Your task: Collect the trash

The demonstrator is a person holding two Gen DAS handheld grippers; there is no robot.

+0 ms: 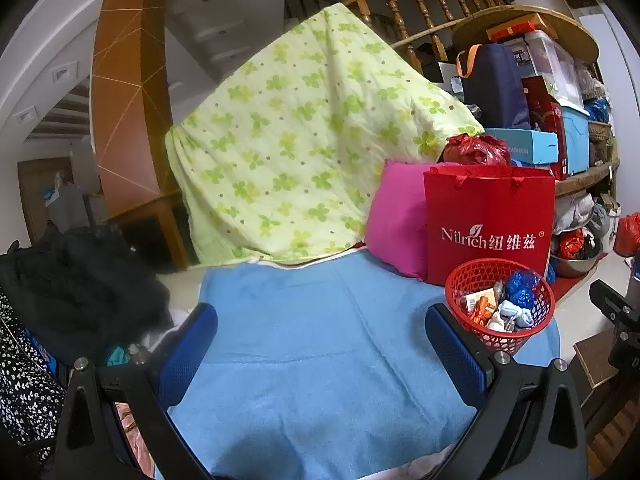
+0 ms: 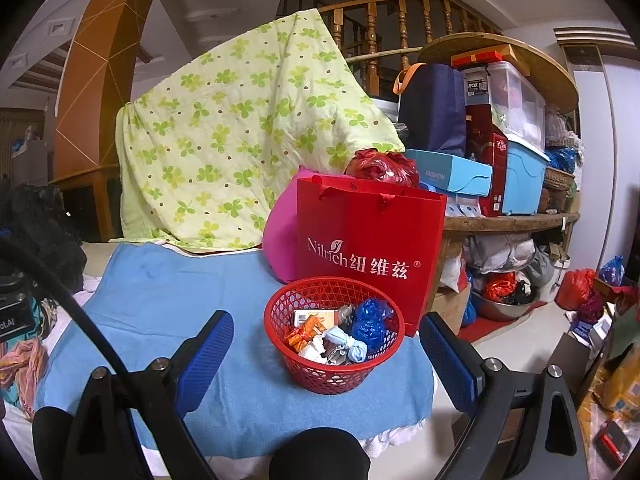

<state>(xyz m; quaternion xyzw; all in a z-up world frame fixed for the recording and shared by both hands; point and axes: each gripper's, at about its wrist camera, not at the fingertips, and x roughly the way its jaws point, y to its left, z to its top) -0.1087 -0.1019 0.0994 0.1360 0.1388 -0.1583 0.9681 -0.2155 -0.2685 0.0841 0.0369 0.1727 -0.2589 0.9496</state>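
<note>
- Red basket (image 2: 334,336) of open plastic mesh, round, standing on the blue towel (image 2: 224,320) near its right edge, just in front of the red paper bag (image 2: 370,240).
- Inside the basket, collected trash: crumpled blue plastic wrapper (image 2: 370,320), knotted pale-blue wad (image 2: 348,344), orange-and-white wrapper (image 2: 306,332), small printed carton (image 2: 314,316), white crumpled paper (image 2: 316,350).
- Same basket (image 1: 500,304) at the right side of the left wrist view, same mixed scraps visible within.
- Red paper bag upright, flat-sided, glossy, white "Nilrich" lettering, cord handles; contents not visible.
- Pink cushion (image 2: 282,240), soft and rounded, touching the bag's left side.
- Crinkled red plastic bag (image 2: 382,168) just behind the paper bag's top edge.
- Green clover-print quilt (image 2: 240,136), quilted cotton, draped in a slope behind the towel.
- Blue towel of fuzzy terry, spread flat with shallow folds.
- Left hand-held gripper (image 1: 320,344) spread wide, blue padded fingers (image 1: 188,344) over bare towel, holding nothing, right finger close beside the basket.
- Right hand-held gripper (image 2: 326,356) spread wide, empty, basket between and beyond its blue pads (image 2: 208,352), not touching it.
</note>
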